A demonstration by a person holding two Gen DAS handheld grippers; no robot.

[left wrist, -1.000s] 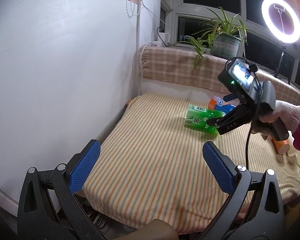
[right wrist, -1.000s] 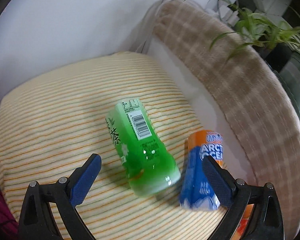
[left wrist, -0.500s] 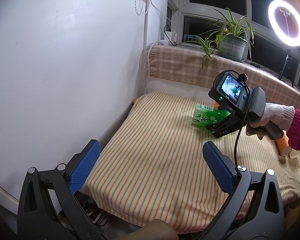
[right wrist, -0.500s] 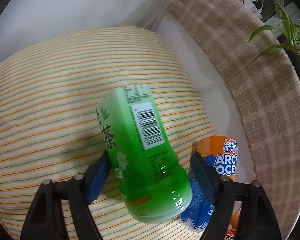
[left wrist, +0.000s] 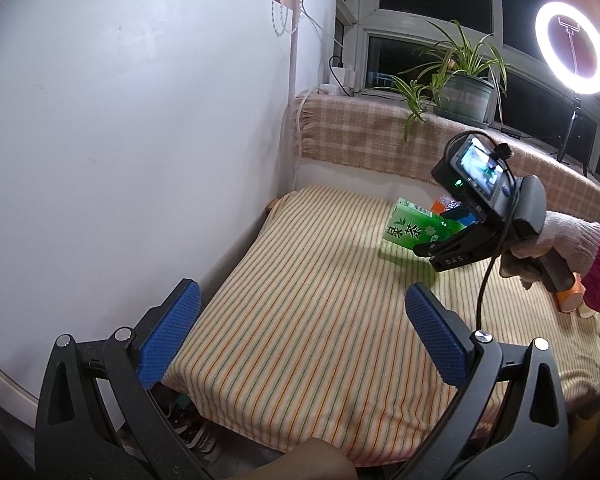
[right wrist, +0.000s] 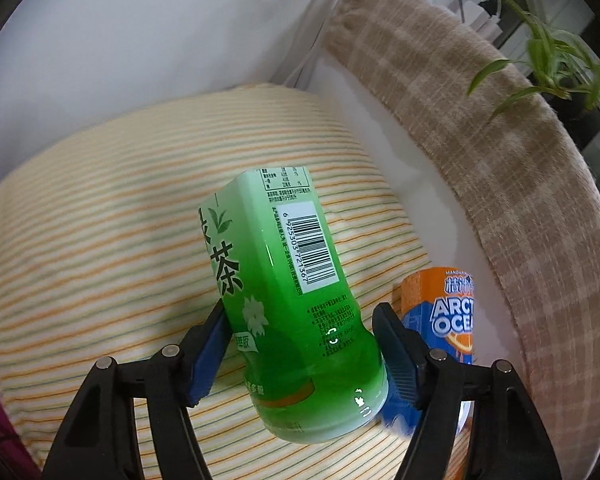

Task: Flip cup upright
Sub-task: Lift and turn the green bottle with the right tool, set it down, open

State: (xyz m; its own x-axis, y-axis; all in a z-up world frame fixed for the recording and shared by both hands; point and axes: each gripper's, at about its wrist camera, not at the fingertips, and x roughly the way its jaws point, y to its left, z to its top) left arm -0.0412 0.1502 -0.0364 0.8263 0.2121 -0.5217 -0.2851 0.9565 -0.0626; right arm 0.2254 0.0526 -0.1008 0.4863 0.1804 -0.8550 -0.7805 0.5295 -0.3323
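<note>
The green tea cup [right wrist: 288,292] lies on its side on the striped cloth [right wrist: 100,216], its far end tilted up. My right gripper [right wrist: 300,348] is shut on it near its rounded end, blue pads on both sides. In the left wrist view the green cup [left wrist: 418,229] shows in the right gripper [left wrist: 444,248], held by a gloved hand [left wrist: 556,240]. My left gripper [left wrist: 300,340] is open and empty, low over the cloth's near edge, well away from the cup.
An orange and blue can [right wrist: 444,312] lies right beside the cup, against the white ledge. An orange bottle [left wrist: 568,298] lies at the right. White wall [left wrist: 120,140] on the left. Checked cloth ledge [left wrist: 380,140], potted plant [left wrist: 460,88] and ring light [left wrist: 572,48] behind.
My right gripper moved in around the green cup and closed on it. The cup's far end has risen off the cloth. My left gripper drew back a little.
</note>
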